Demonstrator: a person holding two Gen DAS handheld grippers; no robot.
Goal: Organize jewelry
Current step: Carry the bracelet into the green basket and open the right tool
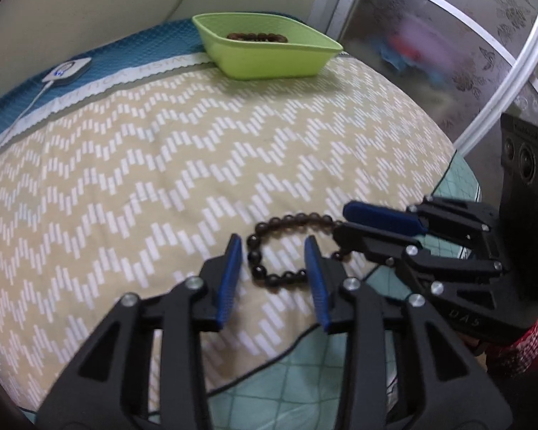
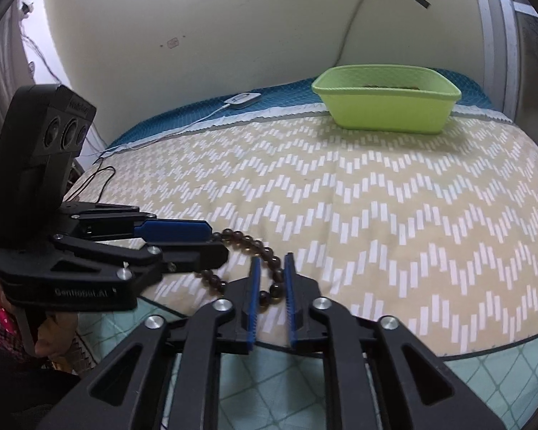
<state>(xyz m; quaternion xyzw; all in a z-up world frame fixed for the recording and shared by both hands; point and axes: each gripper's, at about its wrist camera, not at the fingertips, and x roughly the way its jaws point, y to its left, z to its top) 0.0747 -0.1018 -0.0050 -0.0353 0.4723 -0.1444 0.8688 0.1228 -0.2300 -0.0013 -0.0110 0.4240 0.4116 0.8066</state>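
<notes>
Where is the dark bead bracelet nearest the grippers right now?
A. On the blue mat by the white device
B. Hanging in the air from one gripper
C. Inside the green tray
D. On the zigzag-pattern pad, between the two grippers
D: the bead bracelet lies on the zigzag pad, with the left gripper and right gripper straddling opposite sides.

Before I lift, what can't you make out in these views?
- Right gripper: beads of the bracelet lie between its pads, but contact is unclear in both views.
- Bracelet's right side: covered by both grippers in the left wrist view, including the left gripper.
- Green tray: its wall hides most of the contents; brown beads show only partly.
- Frosted glass: only blurred colours behind it.
</notes>
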